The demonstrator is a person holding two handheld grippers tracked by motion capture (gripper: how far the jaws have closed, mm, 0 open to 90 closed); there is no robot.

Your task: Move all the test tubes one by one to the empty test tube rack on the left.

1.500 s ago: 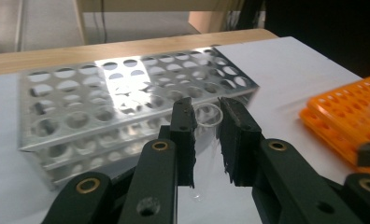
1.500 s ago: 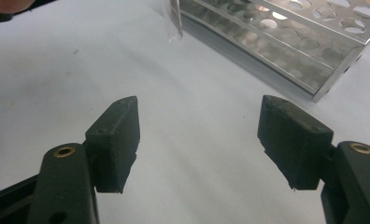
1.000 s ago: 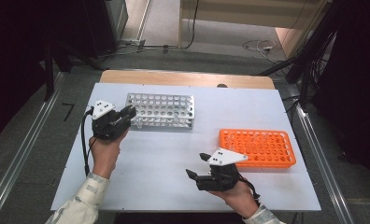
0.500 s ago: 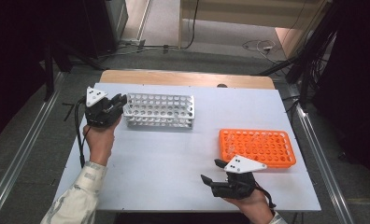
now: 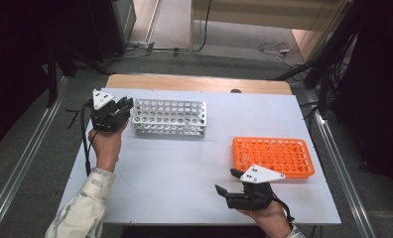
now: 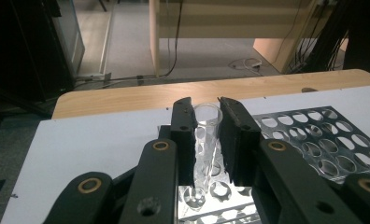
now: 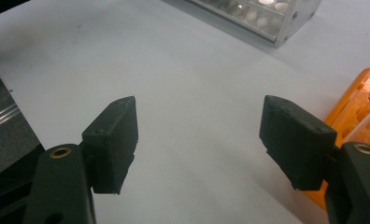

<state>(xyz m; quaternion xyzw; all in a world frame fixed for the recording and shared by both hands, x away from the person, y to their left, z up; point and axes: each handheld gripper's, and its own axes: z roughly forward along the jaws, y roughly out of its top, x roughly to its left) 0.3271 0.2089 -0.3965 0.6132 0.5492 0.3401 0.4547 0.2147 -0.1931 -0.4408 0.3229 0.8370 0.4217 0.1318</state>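
A clear empty test tube (image 6: 205, 140) stands upright between the jaws of my left gripper (image 6: 206, 104), which is shut on it. Its lower end reaches down among the holes at the left end of the white tube rack (image 6: 314, 135). In the high view the left gripper (image 5: 126, 105) sits at the left end of that white rack (image 5: 169, 118). My right gripper (image 5: 225, 181) hovers low near the table's front edge, just left of the orange rack (image 5: 273, 156). The right gripper (image 7: 199, 126) is open with only bare table between its jaws.
The orange rack (image 7: 365, 93) holds several clear tubes lying in its holes. A corner of the white rack (image 7: 286, 28) is far ahead of the right gripper. A wooden strip (image 5: 199, 83) runs along the table's far edge. Cables lie on the floor beyond.
The left hand has carried the tube left and farther away, to the white rack's left end. The right hand has shifted a little to the right, then stayed still.
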